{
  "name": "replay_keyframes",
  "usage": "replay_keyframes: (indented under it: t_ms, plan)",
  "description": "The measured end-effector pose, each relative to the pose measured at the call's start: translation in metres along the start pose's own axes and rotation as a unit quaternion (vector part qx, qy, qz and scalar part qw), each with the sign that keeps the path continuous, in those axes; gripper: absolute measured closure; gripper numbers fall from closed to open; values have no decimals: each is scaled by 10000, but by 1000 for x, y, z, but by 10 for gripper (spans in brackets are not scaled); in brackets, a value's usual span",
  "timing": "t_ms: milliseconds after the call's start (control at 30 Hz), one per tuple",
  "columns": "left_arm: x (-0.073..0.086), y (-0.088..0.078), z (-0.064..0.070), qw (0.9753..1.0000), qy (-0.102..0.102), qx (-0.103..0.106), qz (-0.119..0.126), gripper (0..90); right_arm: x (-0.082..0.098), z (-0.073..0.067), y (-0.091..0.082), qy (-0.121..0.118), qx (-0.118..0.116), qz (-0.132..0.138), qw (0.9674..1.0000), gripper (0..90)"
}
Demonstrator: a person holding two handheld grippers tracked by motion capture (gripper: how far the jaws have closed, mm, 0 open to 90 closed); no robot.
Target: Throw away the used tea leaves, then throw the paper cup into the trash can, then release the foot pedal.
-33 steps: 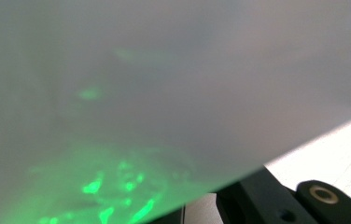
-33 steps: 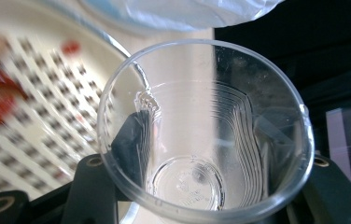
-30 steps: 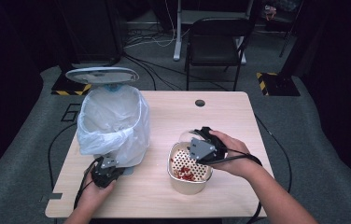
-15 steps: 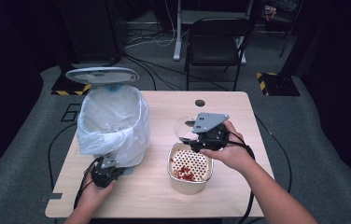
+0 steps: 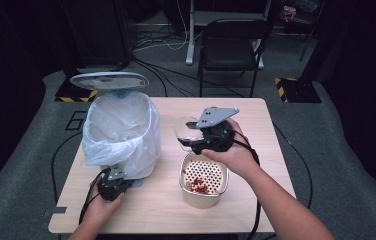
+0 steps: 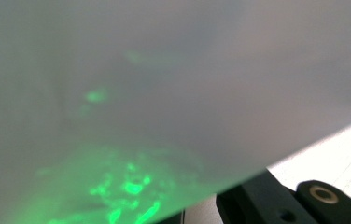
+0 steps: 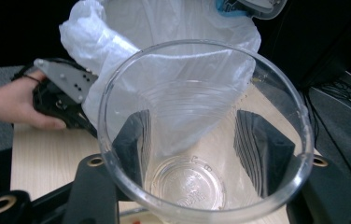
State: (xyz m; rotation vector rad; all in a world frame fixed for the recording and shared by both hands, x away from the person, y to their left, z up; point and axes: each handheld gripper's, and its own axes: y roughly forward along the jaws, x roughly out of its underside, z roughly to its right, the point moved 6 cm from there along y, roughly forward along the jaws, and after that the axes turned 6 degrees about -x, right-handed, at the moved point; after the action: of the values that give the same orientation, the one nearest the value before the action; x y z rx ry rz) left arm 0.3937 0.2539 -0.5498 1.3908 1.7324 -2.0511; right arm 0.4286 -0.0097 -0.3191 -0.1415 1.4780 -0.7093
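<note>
The high view is soft and a little grainy; light falls from above on the pale desk (image 5: 256,115), while the room around it stays nearly black. Shadows on the wood are short and weak. The left gripper view is a milky, unfocused haze with green glowing patches low down. The right gripper view is bright and sharper; the clear cup (image 7: 201,135) shows white glare along its rim.

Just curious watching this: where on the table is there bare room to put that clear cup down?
Free wood lies along the table on the far right, beyond the basket, and along the near edge. It is crowded between the bin and basket.
</note>
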Motion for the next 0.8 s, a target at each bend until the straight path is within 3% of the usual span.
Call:
replay_keyframes:
  t_ms: [333, 400, 467, 667, 767, 800]
  plan:
    - [0, 0, 0, 10000, 7, 10, 6, 900, -16, 8, 17, 483, -88, 346, 9982, 462]
    - [0, -1, -3, 9998, 161, -32, -73, 900, -19, 9, 22, 541, -109, 396, 9977, 462]
    - [0, -1, -3, 9998, 159, -32, -73, 900, -23, 10, 26, 609, -131, 460, 9970, 462]
    - [1, -1, -2, 9999, 77, -29, -72, 900, -44, 11, 37, 712, -173, 795, 9941, 461]
    - [1, 0, 0, 10000, -15, -29, -35, 900, -56, 11, 42, 647, -163, 881, 9939, 461]
    - [0, 0, -2, 10000, 81, -28, -48, 900, -60, 11, 44, 650, -193, 916, 9935, 461]
